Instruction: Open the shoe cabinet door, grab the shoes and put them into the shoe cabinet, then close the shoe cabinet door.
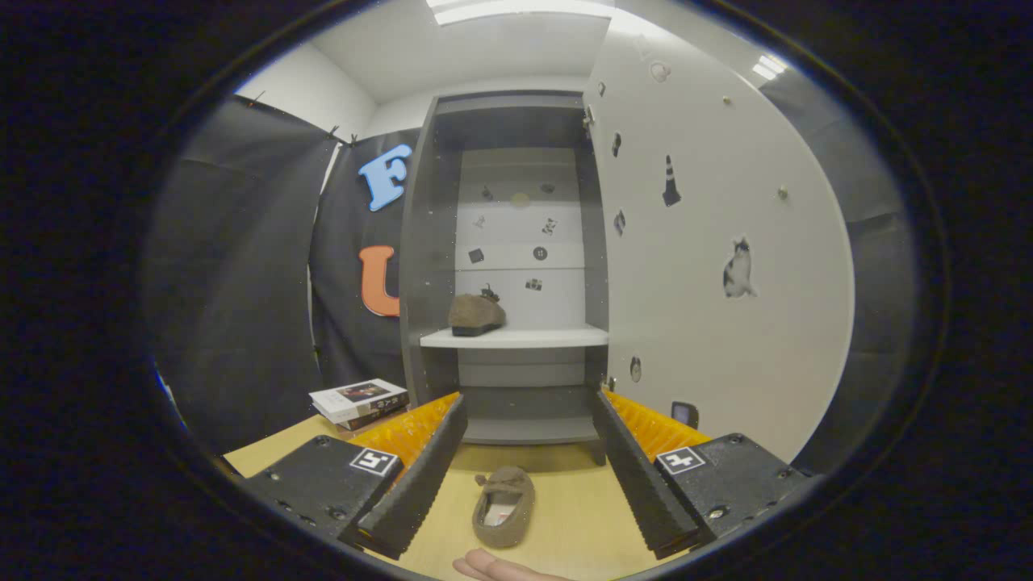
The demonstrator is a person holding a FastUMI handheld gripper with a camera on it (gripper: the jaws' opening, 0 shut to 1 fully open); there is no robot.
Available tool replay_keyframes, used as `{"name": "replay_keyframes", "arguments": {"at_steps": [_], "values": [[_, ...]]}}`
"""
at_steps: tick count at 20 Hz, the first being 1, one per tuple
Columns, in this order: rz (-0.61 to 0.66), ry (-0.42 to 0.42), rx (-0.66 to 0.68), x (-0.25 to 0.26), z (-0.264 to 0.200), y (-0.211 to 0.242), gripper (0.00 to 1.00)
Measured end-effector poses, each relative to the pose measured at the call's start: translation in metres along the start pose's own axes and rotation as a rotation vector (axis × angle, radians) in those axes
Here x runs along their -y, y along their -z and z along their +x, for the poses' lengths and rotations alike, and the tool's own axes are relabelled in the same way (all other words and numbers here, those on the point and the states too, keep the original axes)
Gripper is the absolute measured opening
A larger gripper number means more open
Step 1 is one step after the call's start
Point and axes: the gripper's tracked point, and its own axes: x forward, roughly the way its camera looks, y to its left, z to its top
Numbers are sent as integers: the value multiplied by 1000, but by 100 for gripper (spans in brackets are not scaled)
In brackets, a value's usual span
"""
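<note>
The shoe cabinet (516, 242) stands open at the far side, its door (726, 266) swung right and dotted with stickers. One brown shoe (476, 313) sits on the shelf (516, 337). Books (361, 402) lie to the left. The gripper (529, 476) is spread apart, the second shoe (503, 507) lying untouched between its fingers on the table (565, 516).

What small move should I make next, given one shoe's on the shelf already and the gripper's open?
Probably lower the gripper onto the brown shoe on the table. It lies between the open fingers, untouched, while the cabinet door stands open and the other shoe already sits on the white shelf, with room beside it.
</note>
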Motion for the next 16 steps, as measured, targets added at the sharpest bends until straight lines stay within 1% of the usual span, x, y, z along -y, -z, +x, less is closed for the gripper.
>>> {"name": "replay_keyframes", "arguments": {"at_steps": [3, 6, 12, 15, 16], "values": [[15, -21, -125, -15, 28, 62, 100], [-8, -30, -234, -29, 53, 116, 100], [-36, -24, -382, -45, 103, 192, 100], [-26, 8, -512, -33, 122, 233, 94], [-13, -3, -539, -33, 126, 242, 93]]}}
